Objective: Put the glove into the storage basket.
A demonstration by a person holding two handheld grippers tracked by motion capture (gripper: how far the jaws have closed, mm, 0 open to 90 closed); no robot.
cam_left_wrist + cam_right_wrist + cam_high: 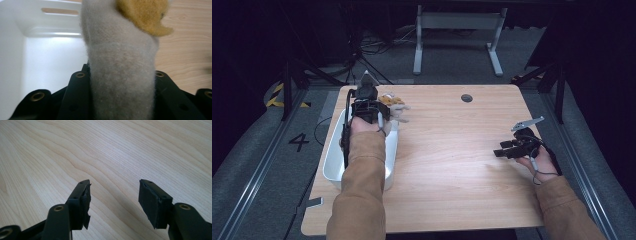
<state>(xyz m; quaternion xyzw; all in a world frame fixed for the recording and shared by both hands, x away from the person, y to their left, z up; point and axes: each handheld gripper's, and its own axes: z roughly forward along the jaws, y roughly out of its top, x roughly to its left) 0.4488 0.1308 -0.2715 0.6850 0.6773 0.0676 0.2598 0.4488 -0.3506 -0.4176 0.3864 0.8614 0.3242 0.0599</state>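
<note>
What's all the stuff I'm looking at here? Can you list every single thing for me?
Plush toy: one, grey with an orange-yellow part, clamped in the left claw beside the far end of the bin.
Bin: one, white, on the left edge of the table, partly under the left forearm.
Table: one, light wood, with a small dark round hole near its far edge.
Desk frame: one, grey, on the floor beyond the table.
Floor marking: one, a dark "4", left of the table.
Left claw: one, black, shut on the plush toy.
Right claw: one, black, open, low over bare table at the right.
Sleeves: two, tan, entering from the bottom.
</note>
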